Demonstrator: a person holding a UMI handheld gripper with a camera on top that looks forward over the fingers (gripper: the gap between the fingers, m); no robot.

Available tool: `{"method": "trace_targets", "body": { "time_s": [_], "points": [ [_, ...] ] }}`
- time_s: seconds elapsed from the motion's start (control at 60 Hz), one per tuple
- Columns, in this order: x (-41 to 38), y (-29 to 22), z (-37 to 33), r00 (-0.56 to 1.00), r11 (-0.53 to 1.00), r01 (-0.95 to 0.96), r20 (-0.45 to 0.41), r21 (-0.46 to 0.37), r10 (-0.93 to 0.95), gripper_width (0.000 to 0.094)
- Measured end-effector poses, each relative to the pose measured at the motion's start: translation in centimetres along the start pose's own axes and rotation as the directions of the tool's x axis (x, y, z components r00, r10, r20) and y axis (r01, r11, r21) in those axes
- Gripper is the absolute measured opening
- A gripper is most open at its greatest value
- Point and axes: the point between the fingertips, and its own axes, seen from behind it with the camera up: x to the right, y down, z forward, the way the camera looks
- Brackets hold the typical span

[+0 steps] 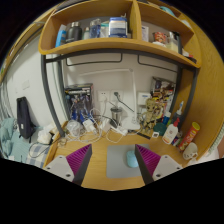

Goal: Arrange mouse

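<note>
Wooden desk [105, 165], light brown, taken as the reference for all entries below.

Gripper [108, 160]: hovers above the near part of the desk, its two fingers spread wide apart with nothing between them but bare desktop. Magenta pads [80, 157] face inward on both fingers.

Mouse [132, 158]: a small grey-blue rounded item lying on the desk just inside the right-hand finger, near its pad, not touched by either finger. Identification as the mouse is probable; its details are too small to confirm.

Cables [85, 128]: a loose tangle of white and pale wires at the far edge of the desk, beyond the fingers.

Back panel [110, 95]: white wall board rising behind the desk, with small parts and fittings fixed to it, too small to name.

Upper shelf [100, 45]: wooden, curved above the desk, carrying a row of containers and boxes, among them a blue bottle [62, 35] at its left end.

Bottles and jars [185, 135]: a cluster at the right end of the desk, one with an orange cap.

Dark garment or bag [24, 118]: hanging left of the desk, beside a pale green cloth [8, 135].
</note>
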Motion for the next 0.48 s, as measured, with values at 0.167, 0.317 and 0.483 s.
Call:
{"method": "trace_targets", "body": {
  "time_s": [0.167,0.317,0.483],
  "points": [
    [-0.6,0.4,-1.0,1.0,1.0,-0.01,0.007,0.0,0.01,0.086],
    [-0.8,0.9,-1.2,1.0,1.0,-0.02,0.008,-0.01,0.02,0.0855],
    [-1.3,1.6,-1.1,0.999,0.999,-0.032,0.01,-0.019,0.033,0.0852]
  ]
}}
